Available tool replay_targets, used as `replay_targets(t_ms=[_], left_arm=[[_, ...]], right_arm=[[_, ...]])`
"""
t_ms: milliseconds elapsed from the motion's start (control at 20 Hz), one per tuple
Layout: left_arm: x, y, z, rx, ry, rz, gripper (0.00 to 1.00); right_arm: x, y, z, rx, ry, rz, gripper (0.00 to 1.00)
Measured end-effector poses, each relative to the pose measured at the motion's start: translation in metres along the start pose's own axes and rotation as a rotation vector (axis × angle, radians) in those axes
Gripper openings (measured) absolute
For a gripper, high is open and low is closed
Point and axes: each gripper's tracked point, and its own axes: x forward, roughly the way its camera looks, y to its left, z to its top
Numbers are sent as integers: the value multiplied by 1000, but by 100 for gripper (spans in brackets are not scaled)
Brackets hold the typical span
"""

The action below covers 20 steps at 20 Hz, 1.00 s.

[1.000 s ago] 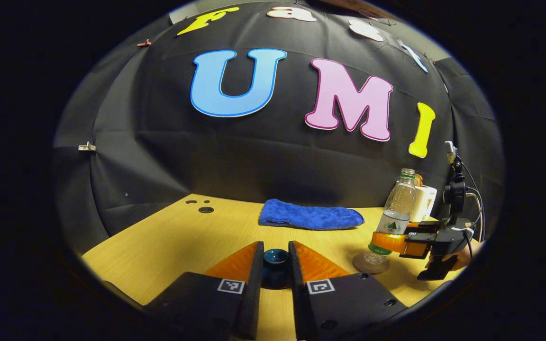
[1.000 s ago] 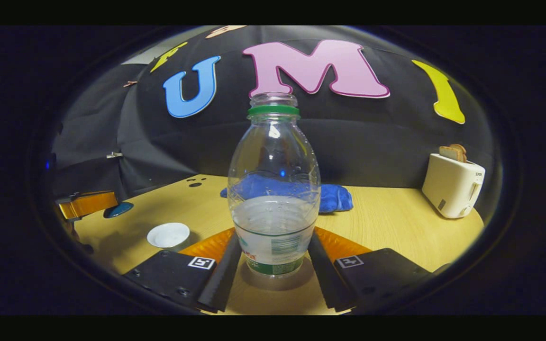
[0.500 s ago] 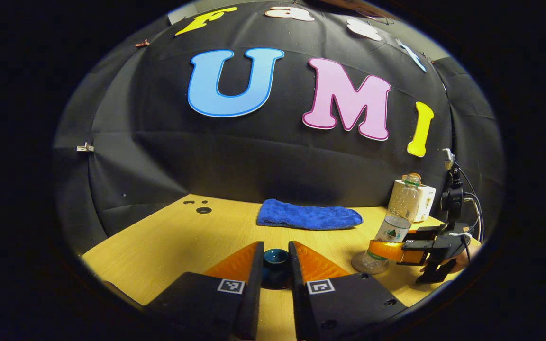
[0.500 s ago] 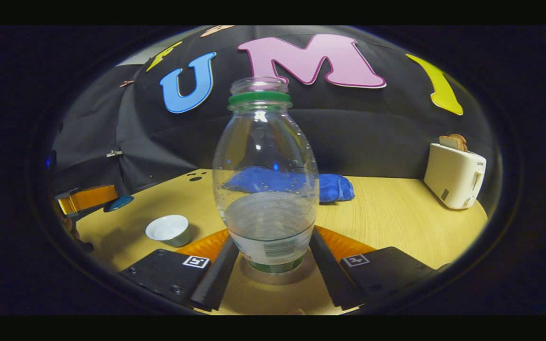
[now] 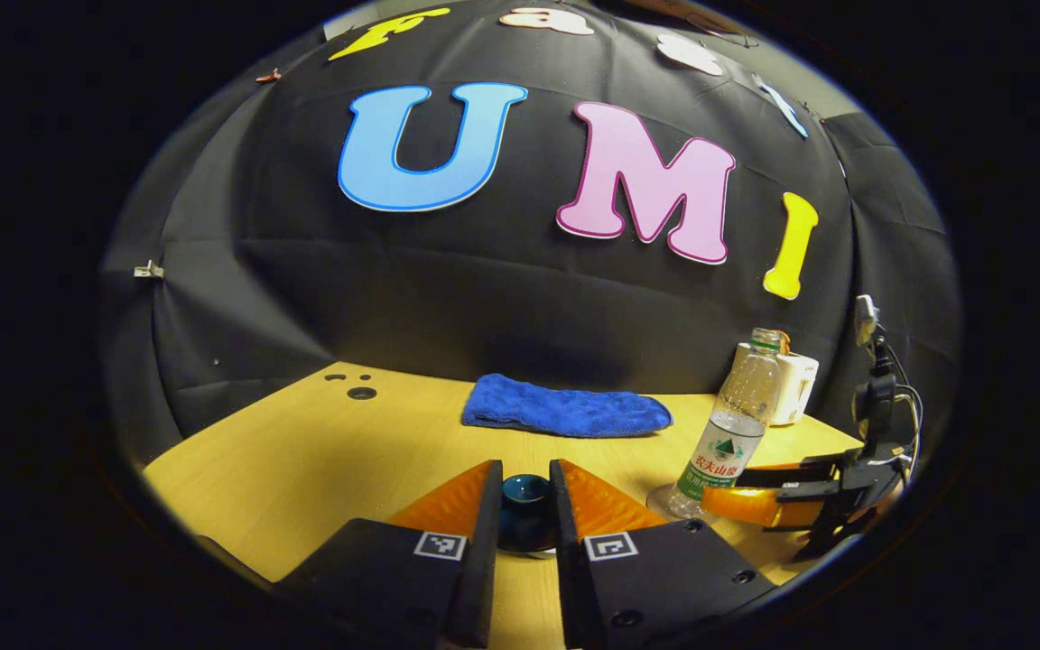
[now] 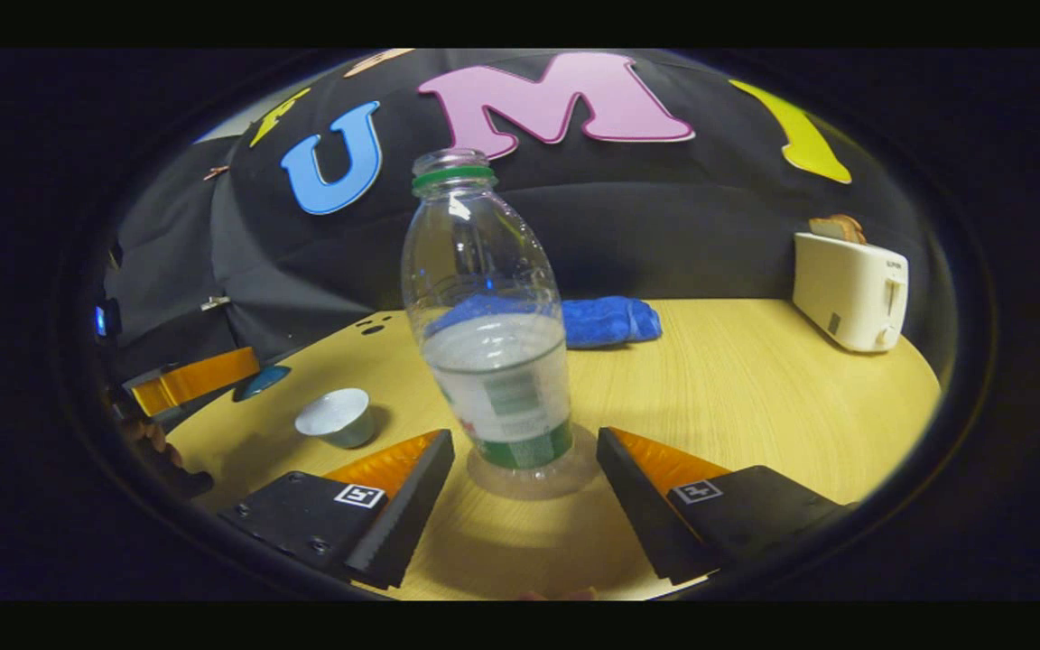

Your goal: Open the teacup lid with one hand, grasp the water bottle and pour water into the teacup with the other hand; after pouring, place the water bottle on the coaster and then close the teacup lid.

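Right gripper [image 6: 520, 501] stood open, fingers spread to either side of the bottle [image 6: 488, 334] and clear of it. Bottle upright on the coaster [image 6: 533, 477], uncapped, partly filled with water. Same gripper seen from the left gripper view [image 5: 737, 492] at the far right, low beside the bottle [image 5: 732, 424].

Left gripper [image 5: 524, 515] was closed on the dark blue lid [image 5: 524, 496], both fingers pressing its sides, held near the table [image 5: 303, 469]. Seen from the right gripper view, lid [image 6: 261, 381] at the tip of the left gripper's finger, up off the table [image 6: 755, 388].

Cup [image 6: 338, 417] sat open on the table, left of the bottle and apart from it, near the lid.

Blue cloth [image 5: 565, 411] lay toward the back wall. White toaster [image 6: 849, 289] with bread stood at the table's far right, well apart from the bottle.
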Motion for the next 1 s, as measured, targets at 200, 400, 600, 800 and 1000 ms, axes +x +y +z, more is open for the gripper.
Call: replay_targets(t_ms=[200,400,600,800,1000], left_arm=[[14,-14,-8,8,0,-17,33],[28,-18,-19,32,3,-15,33],[36,-21,-31,32,23,-15,33],[39,-19,-38,52,29,-1,34],[41,-22,-40,71,36,-4,35]], right_arm=[[-34,-13,3,-7,-19,-49,99],[-54,-32,7,14,-24,-99,99],[-59,-41,10,35,-26,-119,99],[-59,-42,10,59,-25,-111,99],[-58,-43,11,55,-26,-114,99]])
